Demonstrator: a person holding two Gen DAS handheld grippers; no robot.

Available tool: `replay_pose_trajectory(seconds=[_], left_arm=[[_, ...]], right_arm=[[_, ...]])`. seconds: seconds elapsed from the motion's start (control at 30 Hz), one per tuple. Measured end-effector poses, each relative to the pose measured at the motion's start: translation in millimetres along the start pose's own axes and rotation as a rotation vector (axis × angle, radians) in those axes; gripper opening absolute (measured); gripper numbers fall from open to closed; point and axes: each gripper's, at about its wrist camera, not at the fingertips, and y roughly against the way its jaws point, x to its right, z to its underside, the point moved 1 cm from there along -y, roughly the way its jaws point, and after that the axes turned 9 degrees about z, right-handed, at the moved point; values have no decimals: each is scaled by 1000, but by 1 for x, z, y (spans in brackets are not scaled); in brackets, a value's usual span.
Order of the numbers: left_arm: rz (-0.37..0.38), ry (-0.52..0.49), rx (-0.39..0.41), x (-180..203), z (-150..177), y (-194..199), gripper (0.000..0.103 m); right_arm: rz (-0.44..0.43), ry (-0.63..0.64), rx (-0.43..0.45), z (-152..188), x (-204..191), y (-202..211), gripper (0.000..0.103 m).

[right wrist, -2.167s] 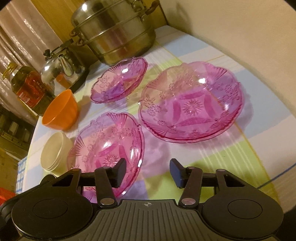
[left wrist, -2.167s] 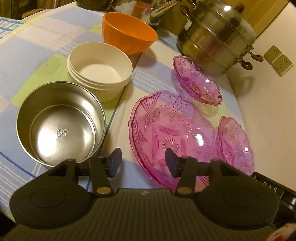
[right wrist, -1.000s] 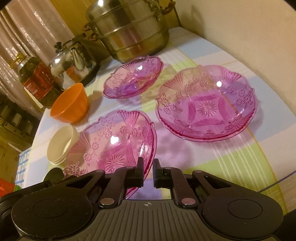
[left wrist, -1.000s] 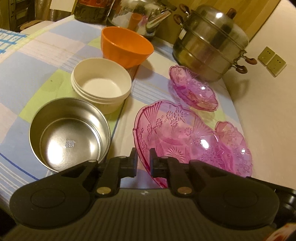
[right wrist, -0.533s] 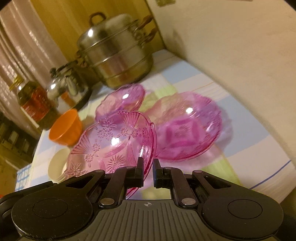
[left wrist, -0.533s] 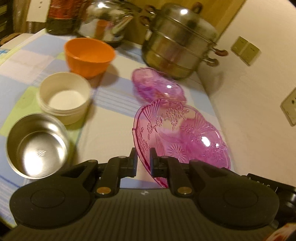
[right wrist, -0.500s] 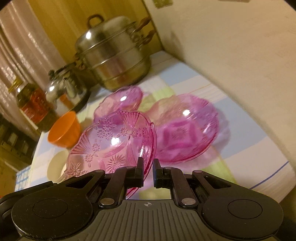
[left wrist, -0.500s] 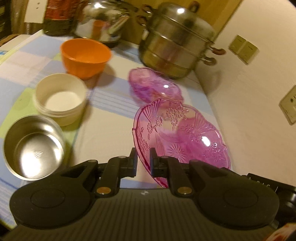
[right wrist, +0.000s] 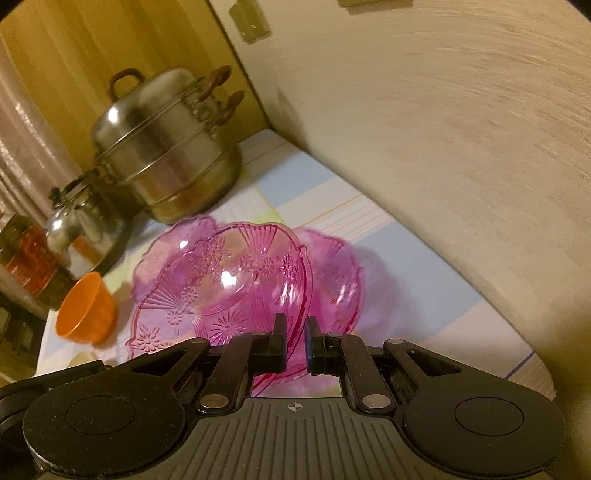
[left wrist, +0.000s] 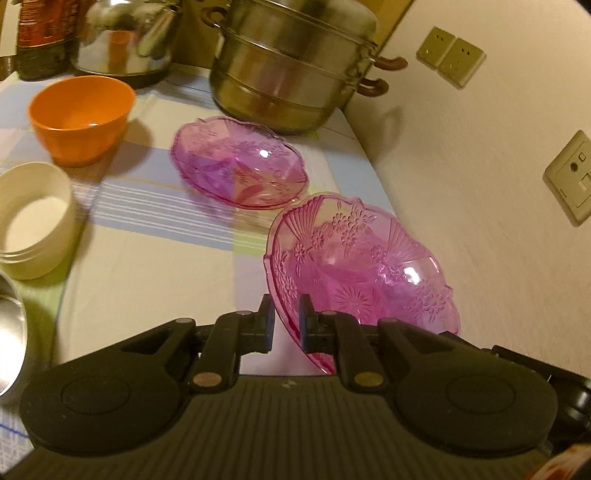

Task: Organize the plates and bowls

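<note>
steamer pot (left wrist: 291,70): far end, no readable writing
held pink plate (left wrist: 362,266): lifted now, right side by wall; before it sat flat
left gripper (left wrist: 284,325): clamped on its rim
right gripper (right wrist: 295,345): pinching same plate
oil bottle (left wrist: 40,33): label too blurry

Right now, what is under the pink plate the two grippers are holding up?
In the right wrist view, another pink plate lies on the tablecloth beneath the lifted pink plate. Only its right part shows clearly; the rest is blurred behind the lifted one.
</note>
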Motion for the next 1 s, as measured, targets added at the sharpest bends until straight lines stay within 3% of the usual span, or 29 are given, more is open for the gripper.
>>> replay_pose_trajectory(seconds=[0.43,1.0], left_arm=[[1,-24,-57,10,-10,-48,11],[-17,-58,-89,10,-9,-69,12]], right_arm=[[62,-25,5,-13,15,-29,9],[113,15,1,-12,12,-53,9]])
